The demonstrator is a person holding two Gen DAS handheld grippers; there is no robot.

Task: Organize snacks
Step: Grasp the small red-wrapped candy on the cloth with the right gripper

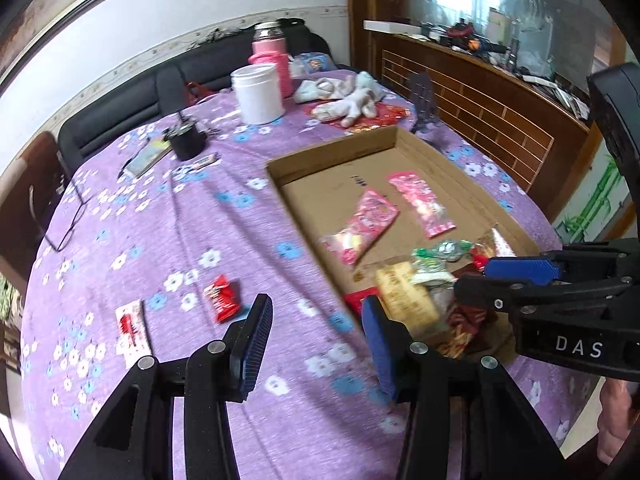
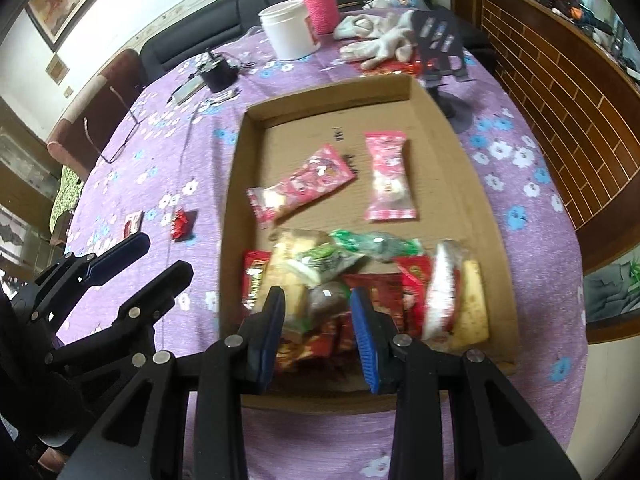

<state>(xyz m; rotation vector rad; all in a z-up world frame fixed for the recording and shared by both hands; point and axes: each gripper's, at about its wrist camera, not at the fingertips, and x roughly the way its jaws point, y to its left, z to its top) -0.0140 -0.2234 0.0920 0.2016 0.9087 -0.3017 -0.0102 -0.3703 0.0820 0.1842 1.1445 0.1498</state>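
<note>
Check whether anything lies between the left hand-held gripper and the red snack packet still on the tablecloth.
Nothing visible does: only bare tablecloth separates the left hand-held gripper from the red snack packet.

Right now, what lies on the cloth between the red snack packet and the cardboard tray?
Nothing: between the red packet and the tray wall there is only bare flowered cloth. The right wrist view shows it best.
</note>
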